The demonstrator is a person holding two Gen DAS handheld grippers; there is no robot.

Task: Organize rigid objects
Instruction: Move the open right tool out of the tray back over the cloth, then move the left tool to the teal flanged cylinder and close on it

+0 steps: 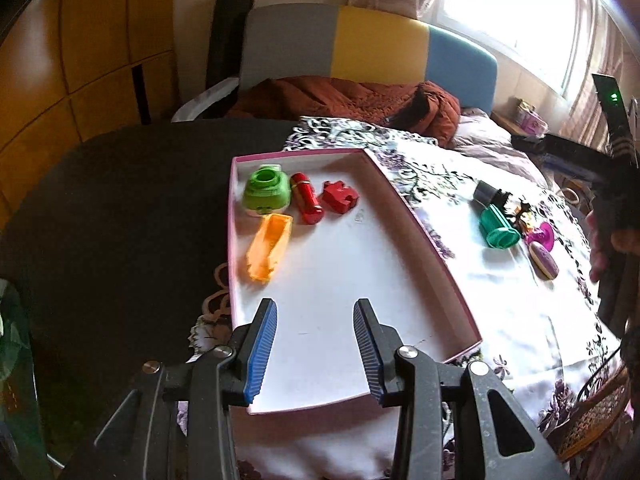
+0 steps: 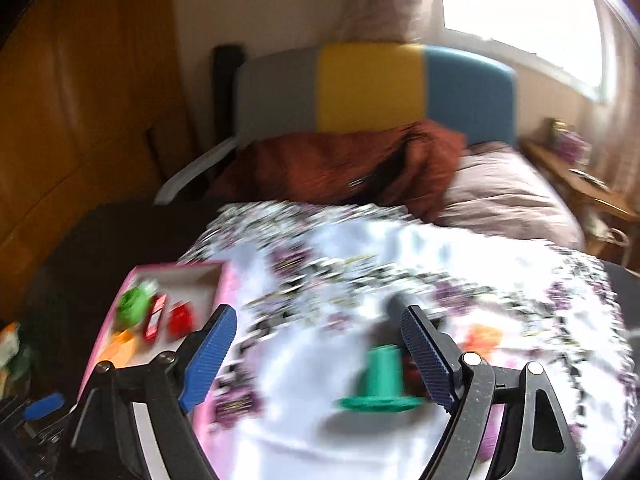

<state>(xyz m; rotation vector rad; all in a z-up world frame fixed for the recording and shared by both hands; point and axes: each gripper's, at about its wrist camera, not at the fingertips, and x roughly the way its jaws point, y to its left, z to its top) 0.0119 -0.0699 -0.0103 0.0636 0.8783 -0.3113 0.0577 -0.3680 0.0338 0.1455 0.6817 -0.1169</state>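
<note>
A white tray with a pink rim (image 1: 420, 220) lies on a flowered cloth. In its far corner are a green toy (image 1: 266, 192), a red cylinder (image 1: 307, 199), a red puzzle-shaped piece (image 1: 340, 197) and an orange piece (image 1: 269, 251). My left gripper (image 1: 315, 306) hangs open over the tray's bare near half, holding nothing. To the right of the tray, on the cloth, lie a teal spool (image 1: 498, 228), a black cylinder (image 1: 486, 192), a magenta piece (image 1: 542, 234) and an oval piece (image 1: 544, 264). In the blurred right wrist view my right gripper (image 2: 317, 314) is open above the cloth, the teal spool (image 2: 380, 380) below it, untouched.
A dark table surface (image 1: 120, 208) extends left of the cloth. Behind it stand a grey, yellow and blue chair back (image 1: 372, 44) and a rust-coloured garment (image 1: 344, 96). A person's hand (image 1: 600, 248) shows at the right edge. A wicker piece (image 1: 592, 412) lies at the lower right.
</note>
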